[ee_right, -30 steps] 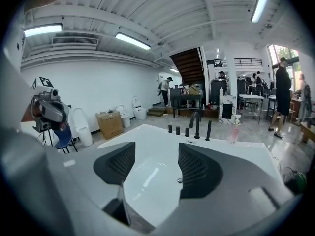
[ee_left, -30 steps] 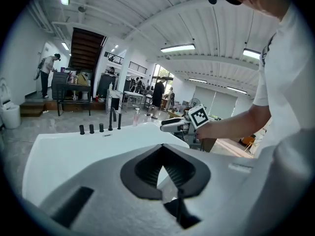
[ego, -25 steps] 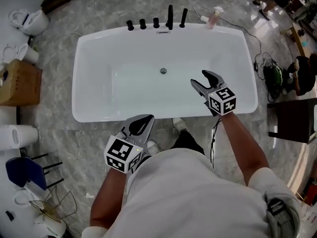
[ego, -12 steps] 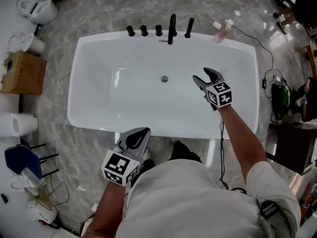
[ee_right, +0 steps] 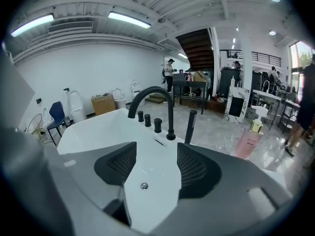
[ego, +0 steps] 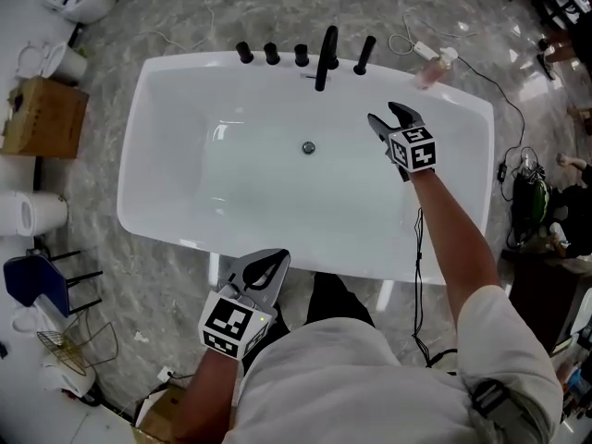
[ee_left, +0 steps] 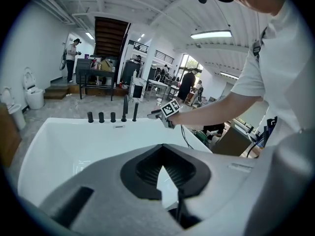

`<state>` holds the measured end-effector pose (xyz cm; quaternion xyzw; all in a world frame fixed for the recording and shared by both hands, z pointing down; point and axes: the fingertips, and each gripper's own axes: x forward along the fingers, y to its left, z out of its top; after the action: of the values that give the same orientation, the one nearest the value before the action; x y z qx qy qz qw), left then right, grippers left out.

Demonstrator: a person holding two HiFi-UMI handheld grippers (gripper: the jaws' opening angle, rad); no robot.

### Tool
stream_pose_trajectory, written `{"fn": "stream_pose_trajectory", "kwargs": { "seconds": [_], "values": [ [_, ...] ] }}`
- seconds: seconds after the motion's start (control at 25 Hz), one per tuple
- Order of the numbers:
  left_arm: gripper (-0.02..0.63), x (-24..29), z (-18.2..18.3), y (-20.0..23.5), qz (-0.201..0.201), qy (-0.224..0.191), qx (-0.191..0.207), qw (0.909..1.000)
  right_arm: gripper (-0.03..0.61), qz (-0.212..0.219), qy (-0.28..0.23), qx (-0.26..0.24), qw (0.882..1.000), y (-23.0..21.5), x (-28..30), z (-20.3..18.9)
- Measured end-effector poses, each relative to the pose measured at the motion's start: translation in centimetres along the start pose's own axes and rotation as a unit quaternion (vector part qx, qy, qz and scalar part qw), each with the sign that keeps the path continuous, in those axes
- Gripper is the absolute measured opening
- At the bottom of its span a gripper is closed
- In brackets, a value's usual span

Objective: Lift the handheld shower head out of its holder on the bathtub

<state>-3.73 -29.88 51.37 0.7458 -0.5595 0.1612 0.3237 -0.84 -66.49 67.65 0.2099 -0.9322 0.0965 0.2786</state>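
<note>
Handheld shower head (ego: pixel 365 55): slim black stick, upright in its holder on the far rim of the bathtub (ego: pixel 240 202), just right of the spout (ego: pixel 324 58); touched by neither tool.
Right tongs (ego: pixel 383 113): released, jaws spread wide with nothing between; held over the right part of the tub, pointing toward the fittings, near the shower head but apart from it.
Left tongs (ego: pixel 276 259): clenched tip to tip on nothing; outside the near rim, close to the person's body.
Knobs (ego: pixel 272 54): three, black, in a row on the far rim, left of the spout.
Drain (ego: pixel 308 147): middle of the tub floor; framed between the right jaws in the right gripper view.
Pink bottle (ego: pixel 432 70): by the tub's far right corner, right of the shower head.
Surroundings: marbled grey floor (ego: pixel 157 276); cardboard box (ego: pixel 42 118) and blue chair (ego: pixel 28 280) off to the left.
</note>
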Motion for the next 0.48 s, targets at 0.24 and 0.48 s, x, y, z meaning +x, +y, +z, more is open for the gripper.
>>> {"fn": "stream_pose_trajectory", "kwargs": {
  "seconds": [0.24,0.48],
  "values": [
    [0.006,3.7,0.7,0.0,-0.006,0.016,0.018,0.9997,0.272,-0.013,0.003,-0.006,1.000,-3.9,5.4,0.8],
    [0.006,6.1,1.0,1.1,-0.018,0.027,0.016,0.9994,0.265,-0.038,0.010,0.004,0.999,-7.5,9.8,1.4]
  ]
}}
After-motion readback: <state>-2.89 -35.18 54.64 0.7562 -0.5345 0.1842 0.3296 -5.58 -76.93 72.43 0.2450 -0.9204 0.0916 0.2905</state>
